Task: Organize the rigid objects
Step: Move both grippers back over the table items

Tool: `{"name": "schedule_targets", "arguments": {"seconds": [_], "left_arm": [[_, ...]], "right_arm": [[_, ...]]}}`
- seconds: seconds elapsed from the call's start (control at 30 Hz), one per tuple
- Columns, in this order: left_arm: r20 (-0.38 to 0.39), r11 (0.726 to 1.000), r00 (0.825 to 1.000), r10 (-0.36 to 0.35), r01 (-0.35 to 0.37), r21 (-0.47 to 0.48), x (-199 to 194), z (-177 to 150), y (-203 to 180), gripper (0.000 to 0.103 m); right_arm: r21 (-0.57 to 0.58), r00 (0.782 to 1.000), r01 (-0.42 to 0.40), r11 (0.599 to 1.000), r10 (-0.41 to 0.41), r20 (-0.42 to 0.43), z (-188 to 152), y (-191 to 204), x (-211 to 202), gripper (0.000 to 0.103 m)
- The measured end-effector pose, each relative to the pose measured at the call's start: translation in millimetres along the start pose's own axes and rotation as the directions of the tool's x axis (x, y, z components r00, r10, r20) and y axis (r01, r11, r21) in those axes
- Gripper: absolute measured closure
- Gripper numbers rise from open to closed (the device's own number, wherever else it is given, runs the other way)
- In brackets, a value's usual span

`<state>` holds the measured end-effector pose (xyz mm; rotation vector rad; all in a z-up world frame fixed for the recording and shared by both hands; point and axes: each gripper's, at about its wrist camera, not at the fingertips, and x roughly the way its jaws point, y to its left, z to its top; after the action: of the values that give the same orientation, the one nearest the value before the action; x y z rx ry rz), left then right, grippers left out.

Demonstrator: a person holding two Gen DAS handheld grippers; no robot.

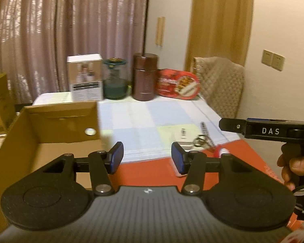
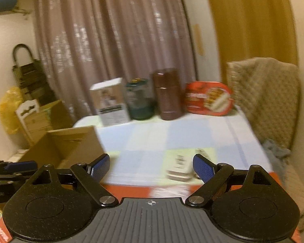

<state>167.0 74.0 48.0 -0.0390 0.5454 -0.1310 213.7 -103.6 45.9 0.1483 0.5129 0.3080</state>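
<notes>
Tools both spread, gripping nothing: left tool [image 1: 147,158], right tool [image 2: 151,168] hover at near edge | small white box [image 1: 183,136], keys [image 1: 201,140] near right edge, loose, likely next pick | cardboard box [image 1: 50,129] open at left edge, probable bin | jars, tin [image 1: 178,85] line far edge, nothing blocks reach

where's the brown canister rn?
Left wrist view: the brown canister stands upright at the table's far edge, between the green jar and the red tin.
</notes>
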Motion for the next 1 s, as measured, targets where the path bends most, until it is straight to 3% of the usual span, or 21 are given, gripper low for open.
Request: {"name": "schedule_targets", "arguments": {"seconds": [0.27, 0.4, 0.7, 1.0], "left_arm": [[-0.048, 0.998, 0.998, -0.042, 0.044, 0.041, 31.7, -17.3, -46.6, 0.051], [-0.065, 0.998, 0.997, -0.037, 0.04, 0.05, 48.9, -25.5, -56.0, 0.045], [-0.098, 0.997, 0.995, -0.033, 0.04, 0.062, 88.9, -42.4, -65.3, 0.036], [-0.147, 0.999, 0.989, -0.012, 0.019, 0.044, 116.0, -61.3, -70.3, 0.033]], "right_arm": [[0.019, 0.994, 0.106, 0.994, -0.105, -0.042, -19.8, -59.5, -16.3, 0.017], [0.022, 0.991, 0.121, 0.992, -0.12, -0.067, -27.3, -73.7, -13.5, 0.017], [-0.142, 0.984, 0.044, 0.989, -0.068, -0.164, -44.2, -78.3, 18.9, 0.017], [-0.129, 0.967, -0.017, 0.991, -0.017, -0.253, -57.8, -97.3, 56.5, 0.017]]}}
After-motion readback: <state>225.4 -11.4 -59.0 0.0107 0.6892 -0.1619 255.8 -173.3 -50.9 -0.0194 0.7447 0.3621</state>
